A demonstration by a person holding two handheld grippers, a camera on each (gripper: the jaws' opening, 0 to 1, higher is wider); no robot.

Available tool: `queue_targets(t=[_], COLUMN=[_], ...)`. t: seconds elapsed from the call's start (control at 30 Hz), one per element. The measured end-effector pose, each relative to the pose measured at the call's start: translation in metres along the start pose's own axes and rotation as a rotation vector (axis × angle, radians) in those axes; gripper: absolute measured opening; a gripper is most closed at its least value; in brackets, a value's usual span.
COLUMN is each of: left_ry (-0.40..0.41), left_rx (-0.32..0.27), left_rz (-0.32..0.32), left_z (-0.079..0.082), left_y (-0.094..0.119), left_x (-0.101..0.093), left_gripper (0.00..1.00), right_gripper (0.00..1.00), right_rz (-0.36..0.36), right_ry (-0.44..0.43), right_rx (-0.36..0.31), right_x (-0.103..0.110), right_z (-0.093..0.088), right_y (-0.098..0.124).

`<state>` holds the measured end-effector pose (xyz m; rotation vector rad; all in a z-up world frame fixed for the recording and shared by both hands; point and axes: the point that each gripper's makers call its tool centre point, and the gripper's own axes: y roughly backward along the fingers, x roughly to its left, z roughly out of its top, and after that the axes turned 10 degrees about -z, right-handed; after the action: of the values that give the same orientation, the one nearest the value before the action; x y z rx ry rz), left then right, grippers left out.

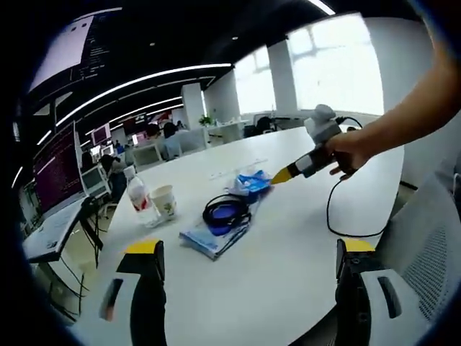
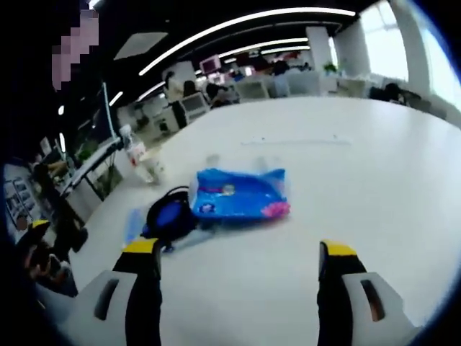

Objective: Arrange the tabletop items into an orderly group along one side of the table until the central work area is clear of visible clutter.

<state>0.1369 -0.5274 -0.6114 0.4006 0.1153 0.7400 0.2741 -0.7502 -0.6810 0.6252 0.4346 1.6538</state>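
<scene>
Your left claw (image 1: 248,270) has its jaws spread wide with nothing between them, low over the near edge of the white worktop (image 1: 288,216). Your right claw (image 2: 238,270) is likewise spread and empty in the right gripper view, hovering above the worktop short of the blue packet (image 2: 241,194). In the left gripper view you can see that right claw (image 1: 282,174) coming in from the right, your hand (image 1: 349,153) wrapped round its handle with the forearm stretched out level across the worktop, its yellow tip close beside the packet (image 1: 252,182); from this angle you cannot tell whether tip and packet touch. A black cable (image 1: 338,216) hangs from your hand and loops on the worktop.

The clutter sits together toward the left middle of the worktop: a paper cup (image 1: 164,202) just beside a plastic bottle (image 1: 142,202), then a coiled black cable with a blue centre (image 1: 227,211) lying on a flat blue booklet (image 1: 209,238), with the blue packet next to it on the far side. Desks with monitors (image 1: 57,173) stand beyond the worktop.
</scene>
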Motion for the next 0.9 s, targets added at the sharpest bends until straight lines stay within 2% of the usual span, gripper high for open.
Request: queue_targets(t=[0.13,0.17,0.2,0.23,0.3,0.4,0.47,0.63,0.77,0.9], left_ry=[0.06,0.1,0.116,0.122,0.143,0.231,0.255,0.253,0.229,0.219], left_rx=[-0.01,-0.038,-0.043,-0.039,-0.037,-0.034,-0.056,-0.081,-0.08,-0.069], left_rz=[-0.014,-0.016,-0.016,-0.015,-0.013,-0.022,-0.008,-0.017,-0.042,-0.068], left_z=[0.0,0.002,0.003,0.002,0.0,-0.004,0.002,0.023,0.036,0.045], left_y=[-0.007,-0.01,-0.011,-0.013,-0.018,-0.034,-0.043,-0.07,-0.096,-0.127], left_x=[0.005,0.007,0.01,0.013,0.018,0.025,0.033,0.043,0.048,0.052], left_gripper=[1.0,1.0,1.0,1.0,1.0,1.0,1.0,1.0,1.0,1.0], right_gripper=[0.88,0.88,0.88,0.88,0.88,0.87,0.87,0.87,0.87,0.86], right_rz=[-0.011,-0.013,-0.014,-0.019,-0.031,-0.04,-0.049,-0.066,-0.072,-0.08], right_ry=[-0.029,-0.052,-0.104,-0.117,-0.105,-0.14,-0.163,-0.176,-0.201,-0.19], right_rx=[-0.008,-0.007,-0.029,-0.038,-0.022,-0.022,-0.039,-0.029,-0.04,-0.03], right_x=[-0.005,-0.006,-0.008,-0.01,-0.019,-0.029,-0.034,-0.046,-0.052,-0.055], right_z=[-0.001,-0.002,0.001,0.001,-0.002,-0.003,-0.001,-0.003,0.0,-0.001], right_y=[0.006,0.007,0.008,0.008,0.007,0.007,0.008,0.007,0.006,0.001])
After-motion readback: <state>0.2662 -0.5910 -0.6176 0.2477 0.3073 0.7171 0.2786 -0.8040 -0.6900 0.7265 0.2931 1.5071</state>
